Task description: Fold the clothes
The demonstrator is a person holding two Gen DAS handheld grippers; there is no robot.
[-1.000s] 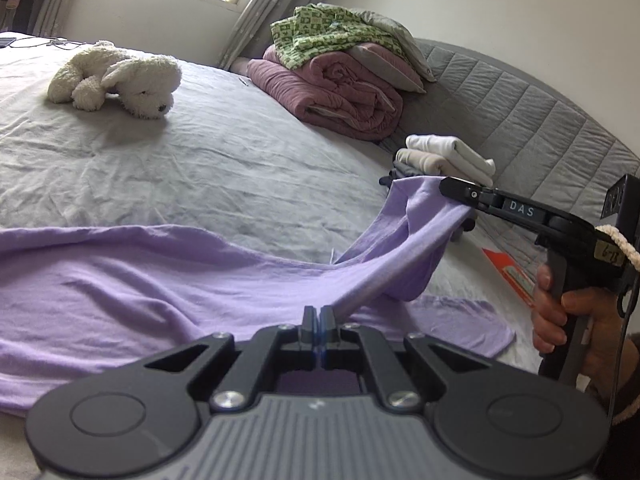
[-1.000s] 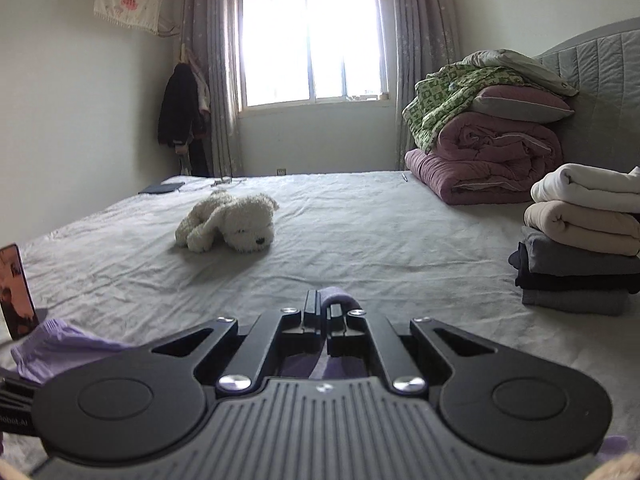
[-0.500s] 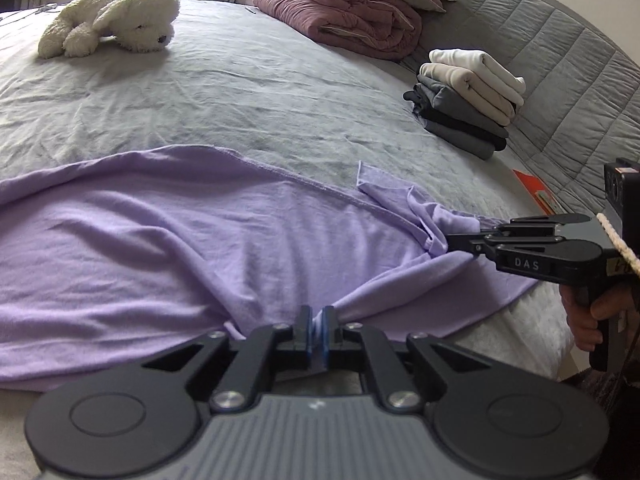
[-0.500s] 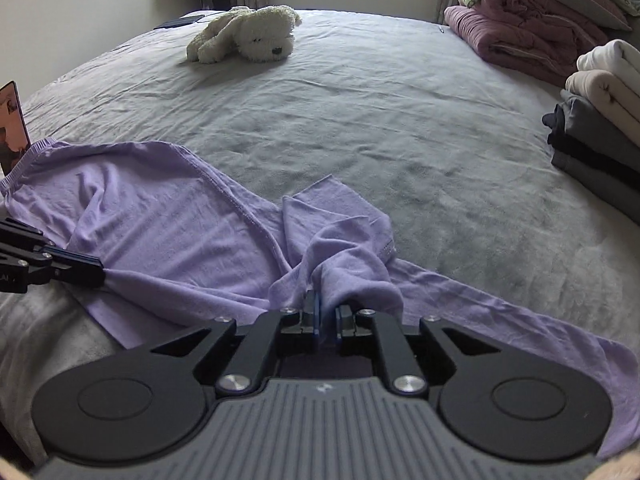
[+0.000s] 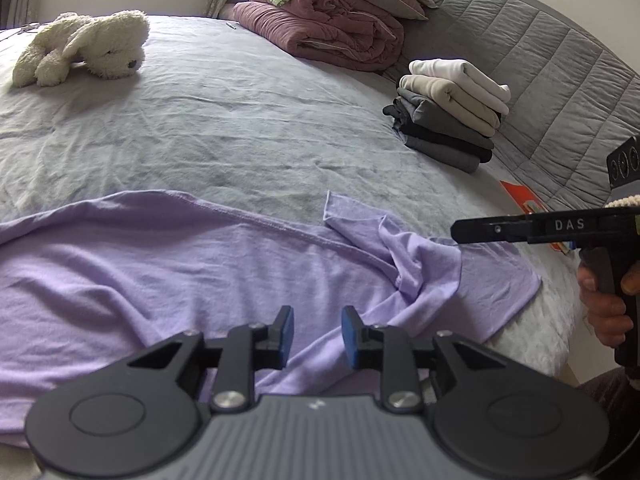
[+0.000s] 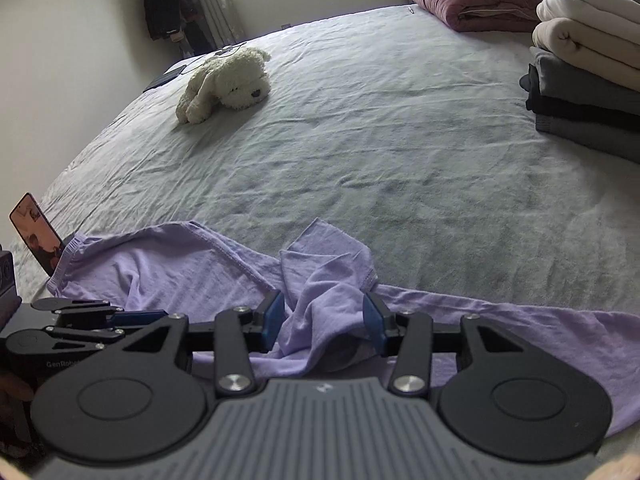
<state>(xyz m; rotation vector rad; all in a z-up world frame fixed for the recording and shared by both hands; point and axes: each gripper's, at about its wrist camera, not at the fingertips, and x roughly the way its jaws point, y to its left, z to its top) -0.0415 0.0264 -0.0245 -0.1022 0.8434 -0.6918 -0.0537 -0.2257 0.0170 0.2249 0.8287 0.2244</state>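
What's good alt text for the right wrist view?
Open right gripper straddles a bunched fold of a lilac shirt lying on a grey bed. Beyond: a white plush dog and, right, stacked folded clothes.

Black tongs (image 5: 317, 336) with blue pads (image 5: 286, 331), silver screws, ribbed grey housing, possibly knitted cuff.
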